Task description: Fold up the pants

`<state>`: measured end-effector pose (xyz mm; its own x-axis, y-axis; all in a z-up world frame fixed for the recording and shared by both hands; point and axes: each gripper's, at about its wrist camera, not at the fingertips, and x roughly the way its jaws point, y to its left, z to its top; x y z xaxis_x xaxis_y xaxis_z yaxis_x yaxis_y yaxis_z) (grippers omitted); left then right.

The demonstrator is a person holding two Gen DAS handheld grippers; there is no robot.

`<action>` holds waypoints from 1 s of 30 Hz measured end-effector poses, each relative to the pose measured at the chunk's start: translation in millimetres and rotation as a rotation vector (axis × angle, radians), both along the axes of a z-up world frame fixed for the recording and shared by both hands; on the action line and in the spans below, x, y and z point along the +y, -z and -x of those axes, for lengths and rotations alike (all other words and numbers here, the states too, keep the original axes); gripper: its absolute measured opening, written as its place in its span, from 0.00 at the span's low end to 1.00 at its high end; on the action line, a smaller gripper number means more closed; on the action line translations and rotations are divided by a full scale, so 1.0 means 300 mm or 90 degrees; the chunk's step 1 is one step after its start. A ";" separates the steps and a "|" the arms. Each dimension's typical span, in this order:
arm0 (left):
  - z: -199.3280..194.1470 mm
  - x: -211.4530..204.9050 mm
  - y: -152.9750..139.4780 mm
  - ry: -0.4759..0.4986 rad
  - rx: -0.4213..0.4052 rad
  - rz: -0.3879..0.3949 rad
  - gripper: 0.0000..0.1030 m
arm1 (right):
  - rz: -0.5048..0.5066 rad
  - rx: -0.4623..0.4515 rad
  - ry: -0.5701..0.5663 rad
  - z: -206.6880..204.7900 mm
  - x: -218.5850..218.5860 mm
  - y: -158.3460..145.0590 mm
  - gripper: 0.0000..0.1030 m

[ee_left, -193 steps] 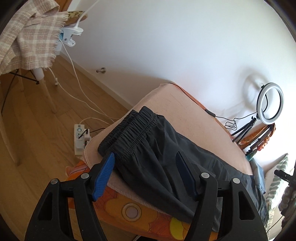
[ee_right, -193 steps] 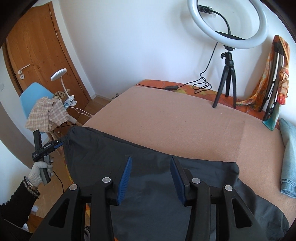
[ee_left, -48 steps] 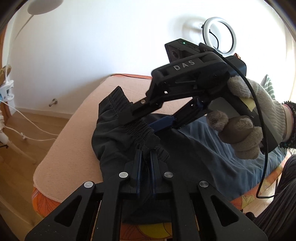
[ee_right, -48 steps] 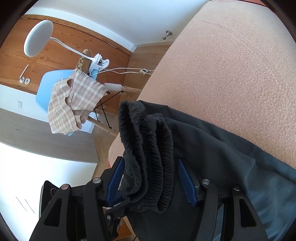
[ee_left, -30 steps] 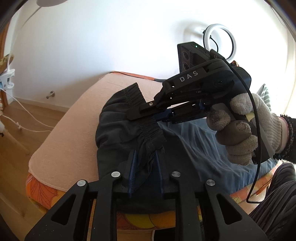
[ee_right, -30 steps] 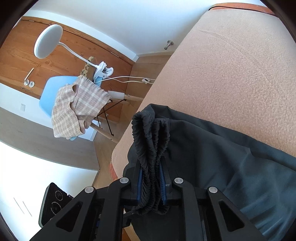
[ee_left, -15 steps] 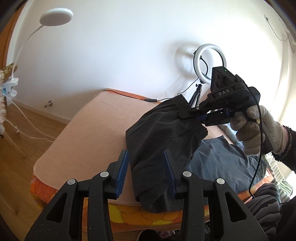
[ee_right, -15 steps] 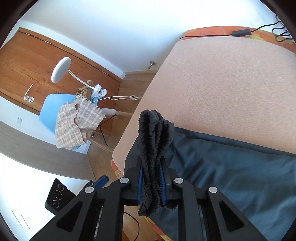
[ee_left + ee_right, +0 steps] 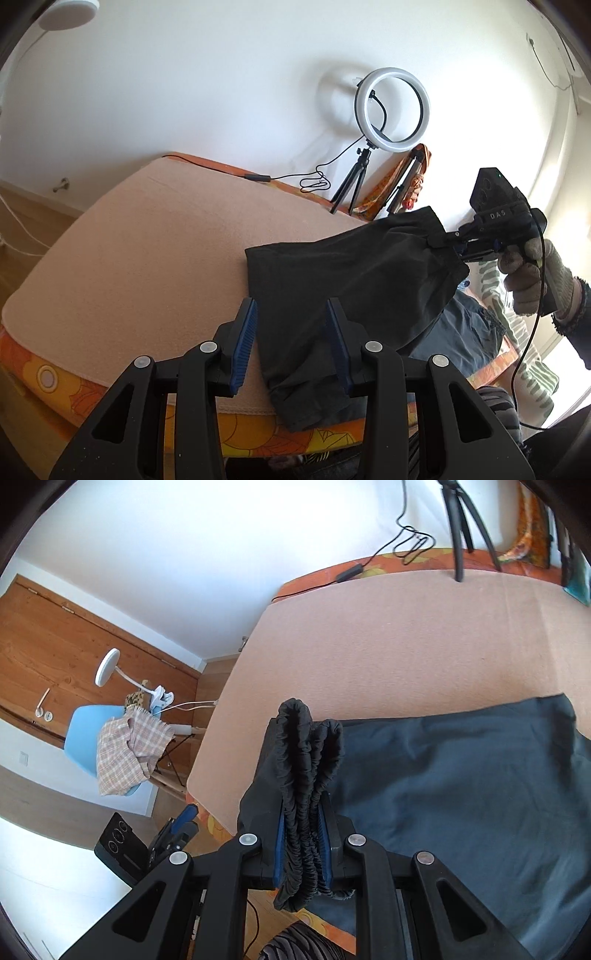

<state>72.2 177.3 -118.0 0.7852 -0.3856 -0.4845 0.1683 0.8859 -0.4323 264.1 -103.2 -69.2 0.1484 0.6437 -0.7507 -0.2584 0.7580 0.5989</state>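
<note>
Now the right gripper [image 9: 301,843] clamps the pants' [image 9: 347,280] bunched waistband, lifted above the bed [image 9: 147,240]; legs trail along the bed edge. Left gripper [image 9: 290,339] jaws gape wide, holding nothing.

The pants [image 9: 354,273] are plain charcoal-black, lying on a salmon-pink blanket [image 9: 147,240] over an orange sheet [image 9: 74,391] with yellow flower shapes. Both grippers are black with blue pads [image 9: 244,334], and the far-left chair [image 9: 86,731] is light blue under a beige-and-white checked cloth [image 9: 127,753].
</note>
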 end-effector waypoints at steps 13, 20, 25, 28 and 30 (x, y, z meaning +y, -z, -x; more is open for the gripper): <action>-0.040 -0.170 -0.008 0.088 0.039 -0.024 0.35 | -0.014 0.021 0.096 0.070 -0.322 0.090 0.14; -0.112 -0.295 0.023 0.125 0.058 -0.042 0.35 | -0.015 0.005 0.146 0.116 -0.503 0.076 0.14; -0.127 -0.366 0.027 0.142 0.053 -0.042 0.41 | 0.014 -0.011 0.168 0.142 -0.606 0.074 0.14; -0.125 -0.400 0.027 0.153 0.052 -0.045 0.41 | 0.040 -0.020 0.173 0.155 -0.652 0.077 0.14; -0.122 -0.409 0.024 0.155 0.051 -0.047 0.41 | 0.042 -0.015 0.178 0.159 -0.699 0.083 0.14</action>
<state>108.7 54.5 -125.1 0.6318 -0.5194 -0.5753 0.3482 0.8533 -0.3880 216.5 -313.0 -94.0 0.3314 0.5256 -0.7835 -0.0465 0.8385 0.5428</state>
